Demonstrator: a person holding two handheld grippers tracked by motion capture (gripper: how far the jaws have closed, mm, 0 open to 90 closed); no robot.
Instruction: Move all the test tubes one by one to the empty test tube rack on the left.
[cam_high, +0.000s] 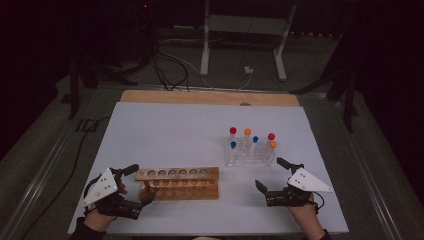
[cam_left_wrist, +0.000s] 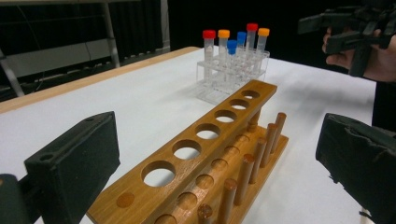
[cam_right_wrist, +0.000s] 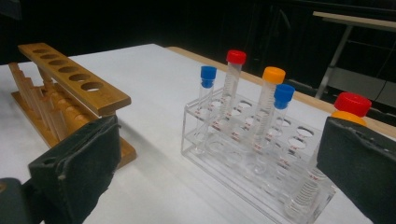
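Observation:
A wooden tube rack (cam_high: 177, 182) with a row of empty holes lies near the table's front edge. My left gripper (cam_high: 140, 185) is open around its left end; in the left gripper view the rack (cam_left_wrist: 205, 154) runs away between the two black pads (cam_left_wrist: 74, 163) with gaps on both sides. A clear plastic rack (cam_high: 250, 156) holds several tubes with red (cam_high: 233, 130), orange (cam_high: 247, 132) and blue (cam_high: 255, 139) caps. My right gripper (cam_high: 271, 174) is open just in front of it, with nothing between its jaws. In the right gripper view the clear rack (cam_right_wrist: 252, 154) stands close ahead.
The white table sheet (cam_high: 175, 130) has free room at the left and middle. A bare wooden strip (cam_high: 210, 97) marks the far edge. Beyond it are cables (cam_high: 165, 70) and a white stand's legs (cam_high: 205, 50) on a dark floor.

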